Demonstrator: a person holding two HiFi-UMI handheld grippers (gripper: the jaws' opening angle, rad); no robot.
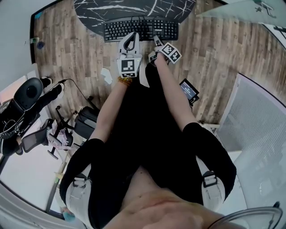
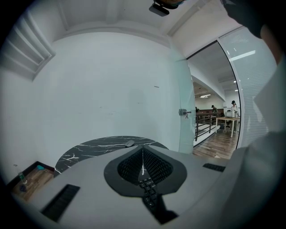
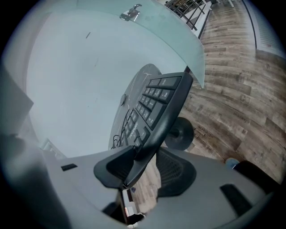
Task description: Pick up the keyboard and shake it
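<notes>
A black keyboard (image 1: pixel 140 27) is held in the air at the near edge of the round black marble table (image 1: pixel 111 11). My left gripper (image 1: pixel 130 41) is shut on its near edge left of the middle. In the left gripper view, keys (image 2: pixel 147 190) show low between the closed pads of that gripper (image 2: pixel 143 167). My right gripper (image 1: pixel 157 42) is shut on the same edge further right. In the right gripper view the keyboard (image 3: pixel 156 107) tilts steeply, clamped between the jaws of that gripper (image 3: pixel 143 163), with the floor under it.
A small mouse (image 2: pixel 129 143) lies on the table top (image 2: pixel 98 150). The table's round foot (image 3: pixel 181 133) stands on the wood floor. An office chair (image 1: pixel 35 134) is at the left, a dark device (image 1: pixel 190 91) on the floor at the right, a glass wall (image 3: pixel 178 40) behind.
</notes>
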